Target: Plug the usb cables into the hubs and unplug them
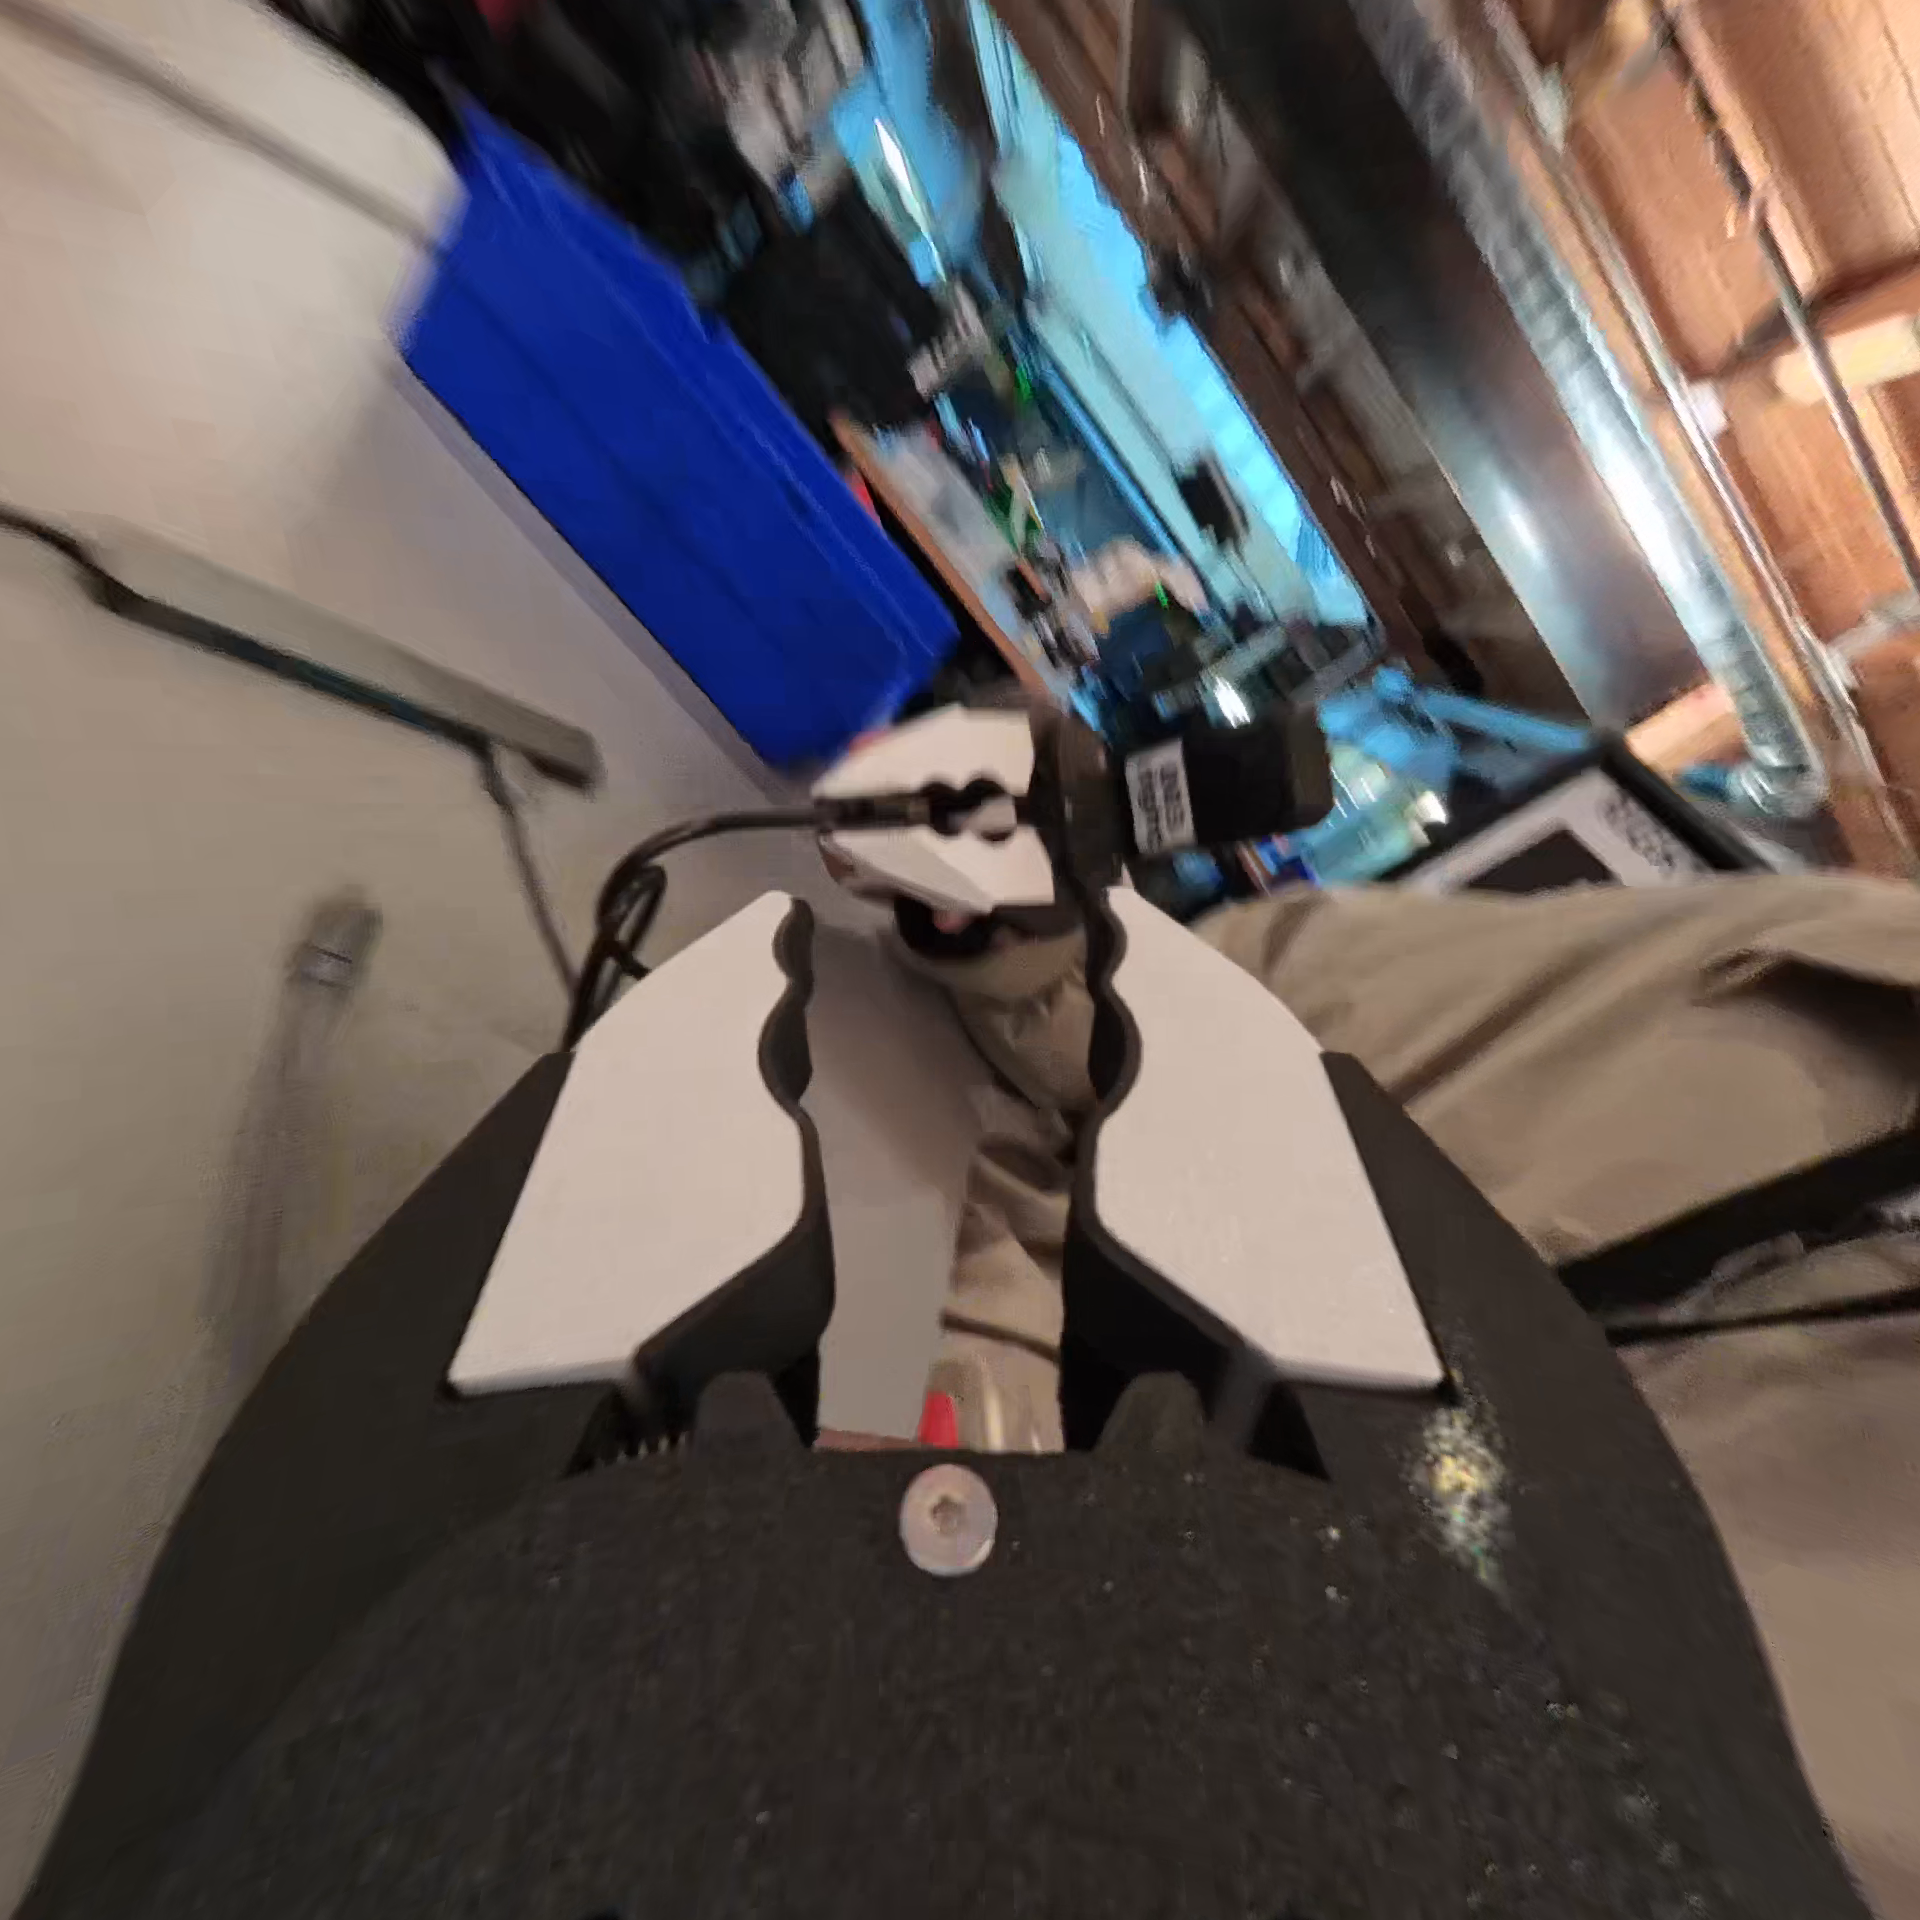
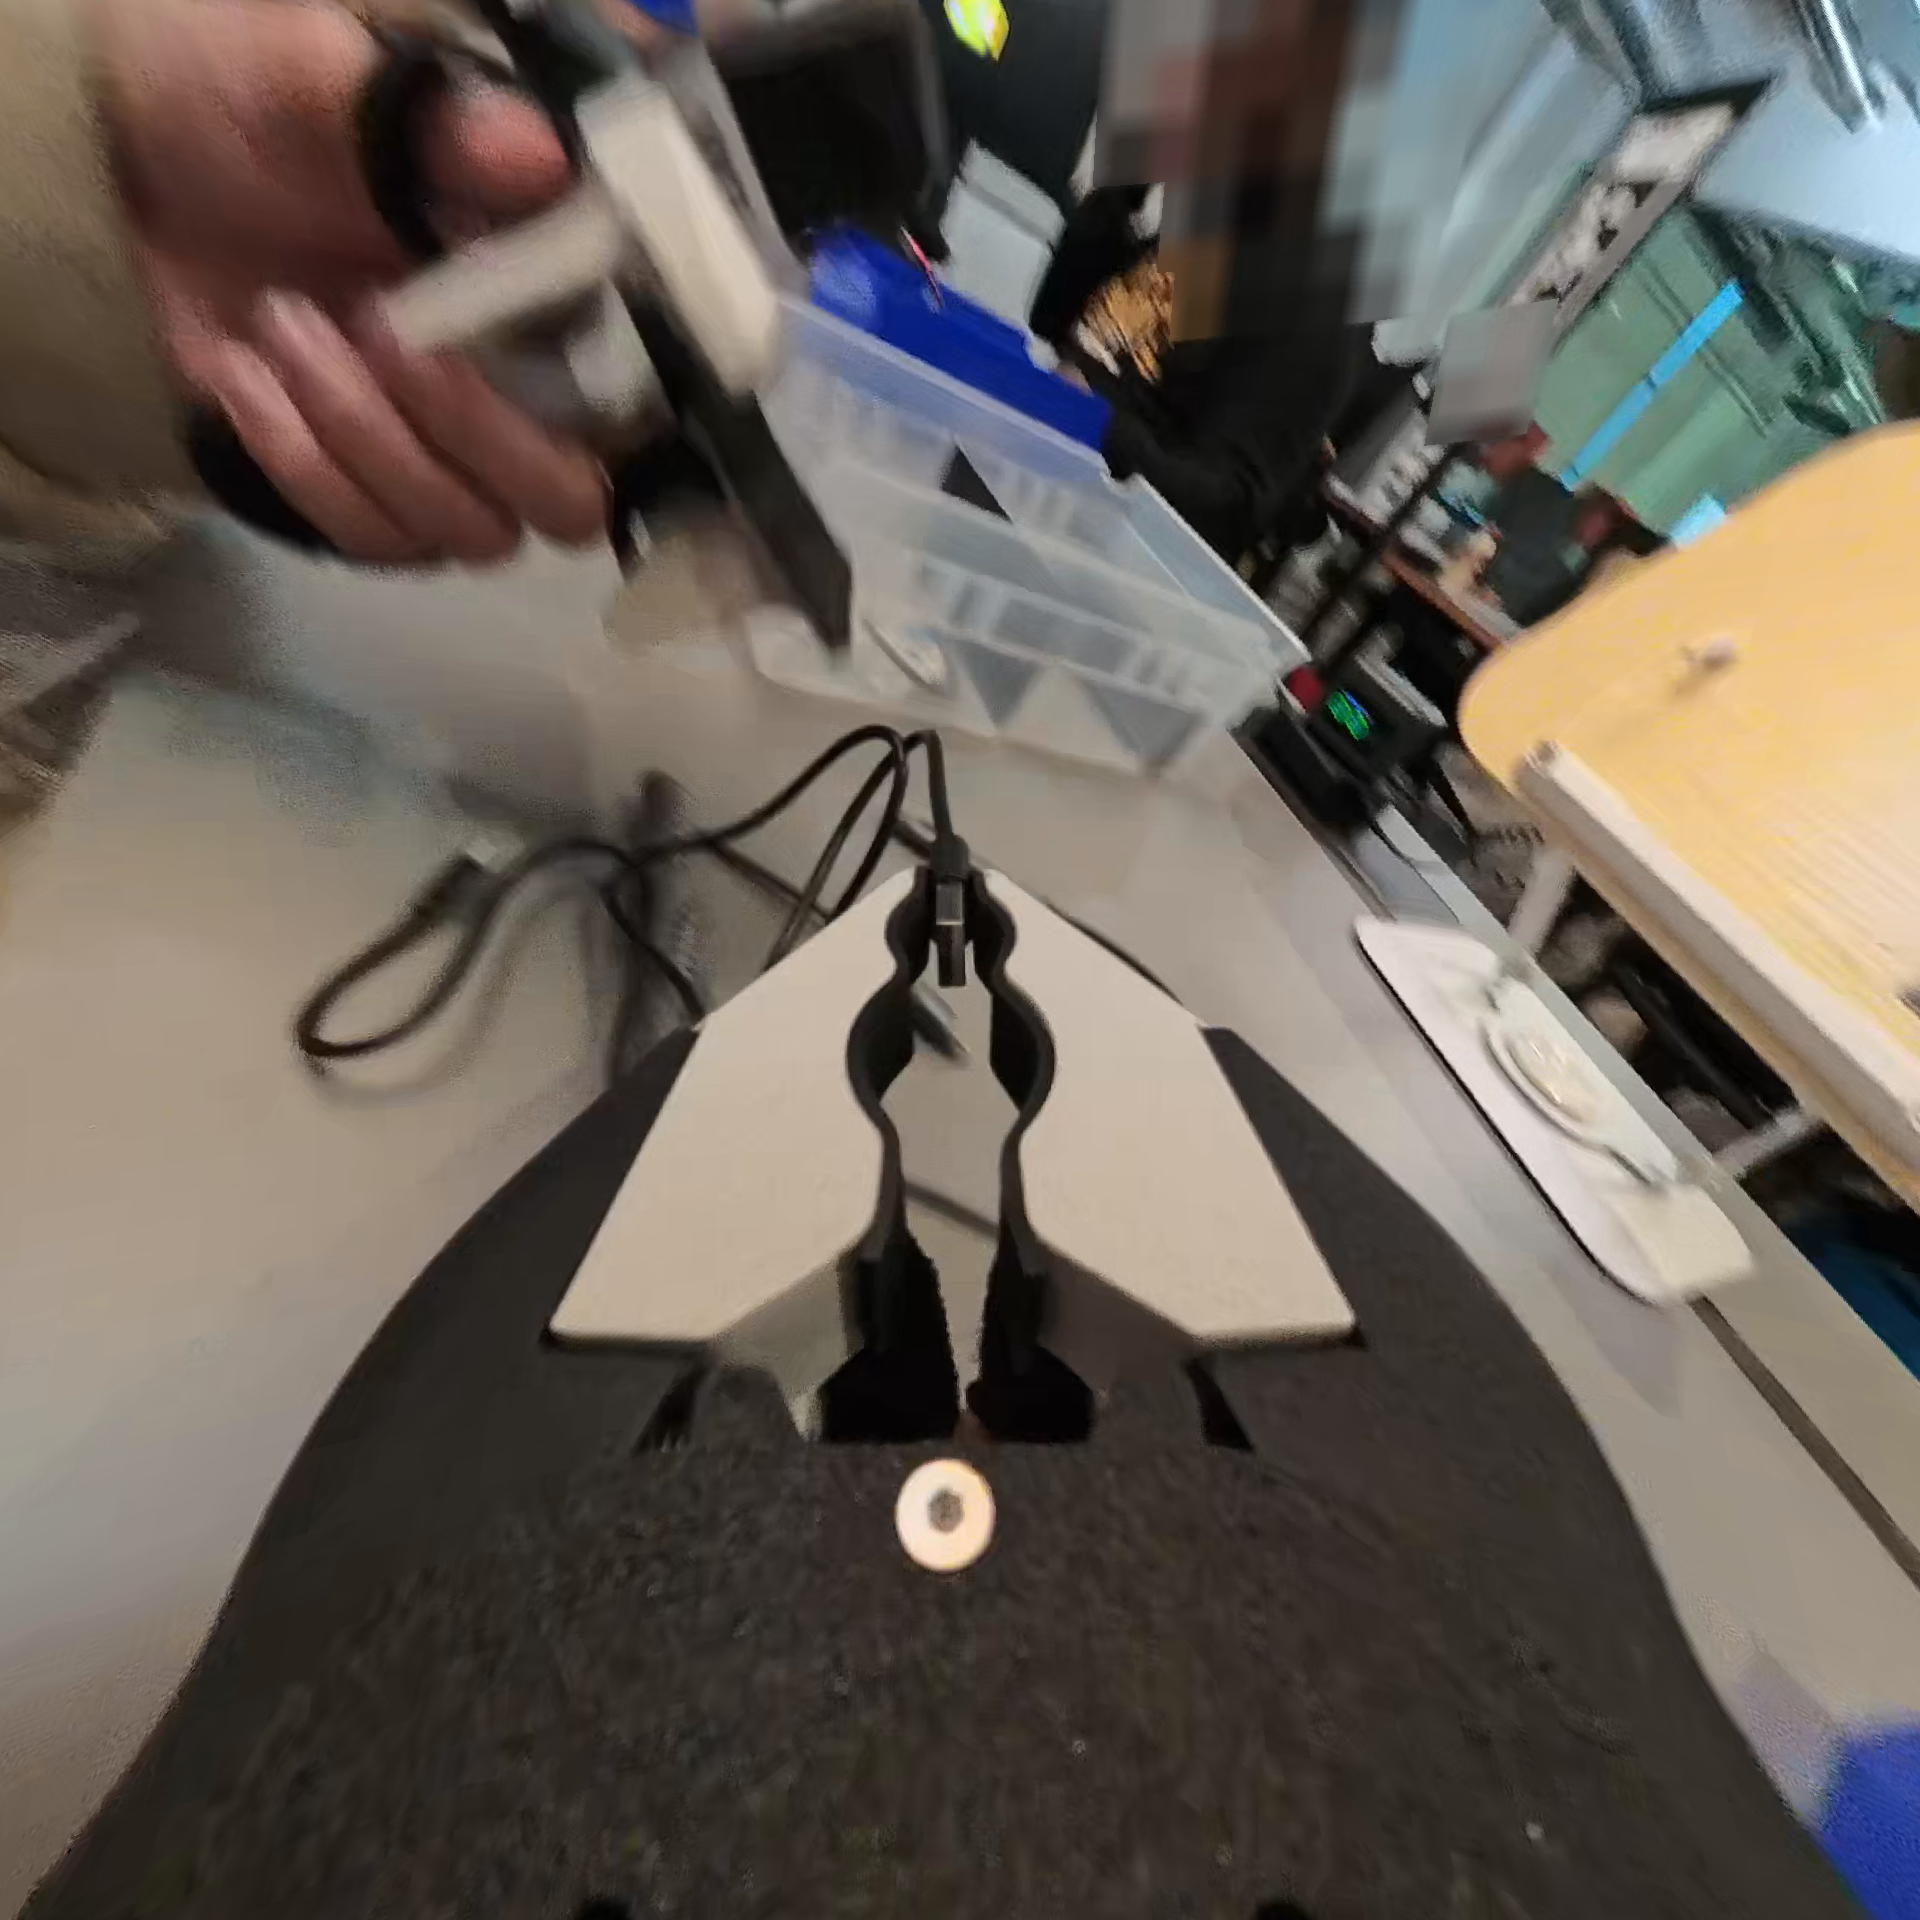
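The thin black USB cable (image 2: 940, 862) has its plug pinched at the tips of the right tongs (image 2: 948, 914), above the white counter (image 2: 208, 1195), its slack looping there. The left tongs (image 1: 940, 935) gape apart, gripping nothing. A label on the right tongs' black body is too blurred to read. Everything beyond smears; a translucent plastic organiser box (image 2: 1039, 592) lies behind.

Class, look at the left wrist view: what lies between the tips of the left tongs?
Nothing is gripped. The left tongs stand open, and through the gap the left wrist view shows only a khaki sleeve and, farther off, the right tongs holding a black cable.
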`<action>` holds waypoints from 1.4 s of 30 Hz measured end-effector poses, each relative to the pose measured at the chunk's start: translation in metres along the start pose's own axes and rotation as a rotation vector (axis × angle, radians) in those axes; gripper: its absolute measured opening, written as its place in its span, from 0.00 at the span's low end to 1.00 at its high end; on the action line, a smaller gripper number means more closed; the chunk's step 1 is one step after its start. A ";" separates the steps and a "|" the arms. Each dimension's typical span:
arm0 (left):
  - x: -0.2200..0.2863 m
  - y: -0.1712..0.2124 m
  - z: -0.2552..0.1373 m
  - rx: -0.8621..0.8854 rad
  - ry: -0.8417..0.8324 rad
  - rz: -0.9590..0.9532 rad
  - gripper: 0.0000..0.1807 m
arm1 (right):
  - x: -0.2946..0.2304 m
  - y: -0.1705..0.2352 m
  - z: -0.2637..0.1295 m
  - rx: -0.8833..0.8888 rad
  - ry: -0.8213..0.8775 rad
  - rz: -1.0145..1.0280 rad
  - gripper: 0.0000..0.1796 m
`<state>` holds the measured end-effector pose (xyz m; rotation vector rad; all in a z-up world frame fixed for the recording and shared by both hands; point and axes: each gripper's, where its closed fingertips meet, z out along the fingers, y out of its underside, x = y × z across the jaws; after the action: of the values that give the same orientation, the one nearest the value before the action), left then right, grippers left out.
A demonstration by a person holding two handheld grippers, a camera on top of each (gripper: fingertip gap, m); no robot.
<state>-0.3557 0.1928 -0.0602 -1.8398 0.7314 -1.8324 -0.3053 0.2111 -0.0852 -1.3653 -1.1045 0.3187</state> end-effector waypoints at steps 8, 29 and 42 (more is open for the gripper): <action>0.014 0.029 0.040 -0.084 0.178 -0.148 0.23 | -0.040 -0.039 -0.006 0.180 -0.111 -0.106 0.03; 0.032 0.040 0.041 -0.147 0.267 -0.130 0.09 | -0.051 -0.043 -0.011 0.205 -0.190 -0.135 0.04; 0.024 0.043 0.042 -0.203 0.165 -0.063 0.09 | -0.050 -0.037 -0.011 0.179 -0.181 -0.151 0.05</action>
<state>-0.3164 0.1425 -0.0708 -1.8684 0.9599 -2.0344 -0.3367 0.1578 -0.0724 -1.1043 -1.2892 0.4265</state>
